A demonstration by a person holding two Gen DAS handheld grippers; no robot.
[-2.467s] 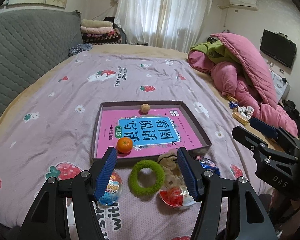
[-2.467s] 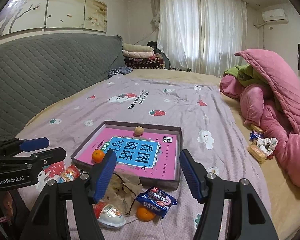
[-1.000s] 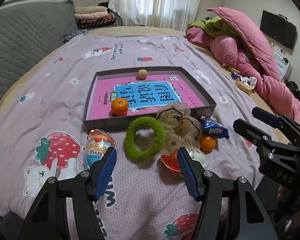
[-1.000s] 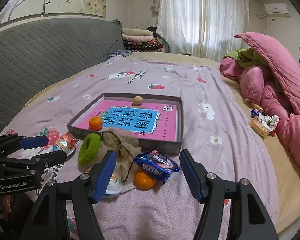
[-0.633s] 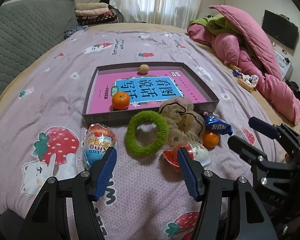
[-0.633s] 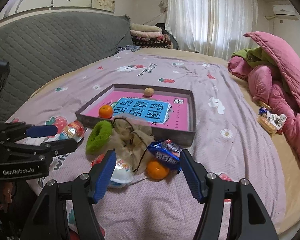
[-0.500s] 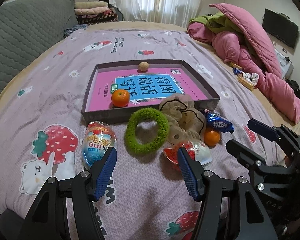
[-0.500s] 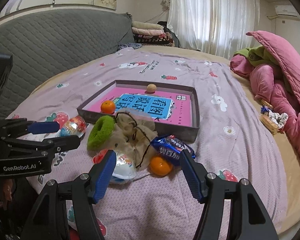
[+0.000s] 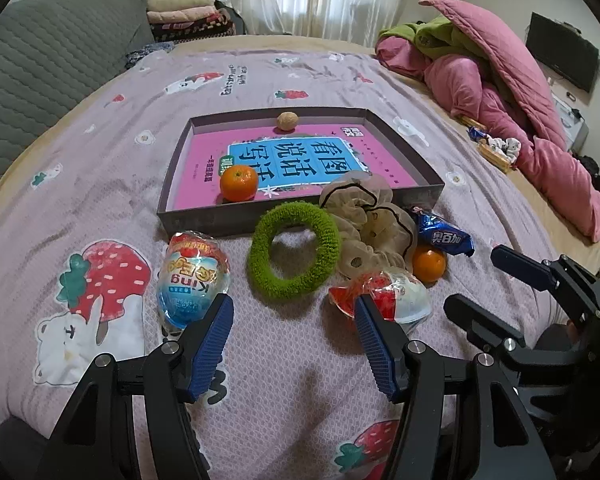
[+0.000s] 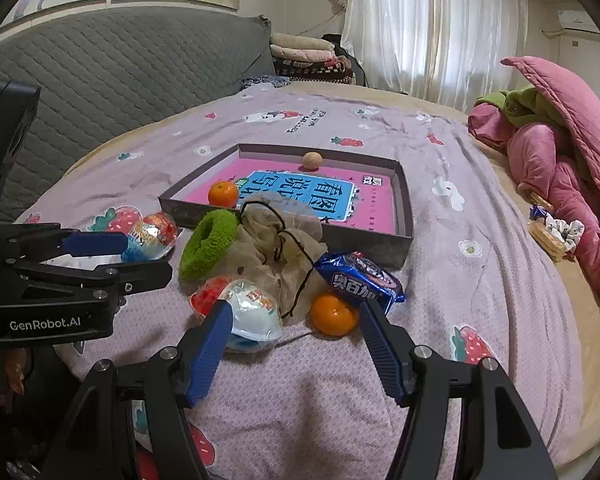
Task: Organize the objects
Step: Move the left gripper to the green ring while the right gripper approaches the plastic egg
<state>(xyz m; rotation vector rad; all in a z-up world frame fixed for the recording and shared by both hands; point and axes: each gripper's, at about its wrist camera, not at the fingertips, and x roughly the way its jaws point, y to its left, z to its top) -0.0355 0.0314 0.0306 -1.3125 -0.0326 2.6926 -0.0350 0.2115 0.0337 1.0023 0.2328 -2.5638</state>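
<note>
fuzzy ring, glossy wrapper (crinkled)

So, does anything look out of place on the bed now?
Yes. The beige scrunchie lies crumpled over the near wall of the tray, half in and half out.

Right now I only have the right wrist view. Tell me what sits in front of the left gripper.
Observer: The left gripper is open and empty. Only bare bedsheet shows between its fingers.
Operator: Name the thing closest to it.
Observer: A wrapped toy egg printed "King" lies just past the finger on the left side of that view. The fingertip hides the egg's near end.
Operator: Describe the green hair tie from there.
Observer: The green fuzzy hair tie lies flat as a full ring straight ahead of the jaws, and the sheet shows through its hole.
</note>
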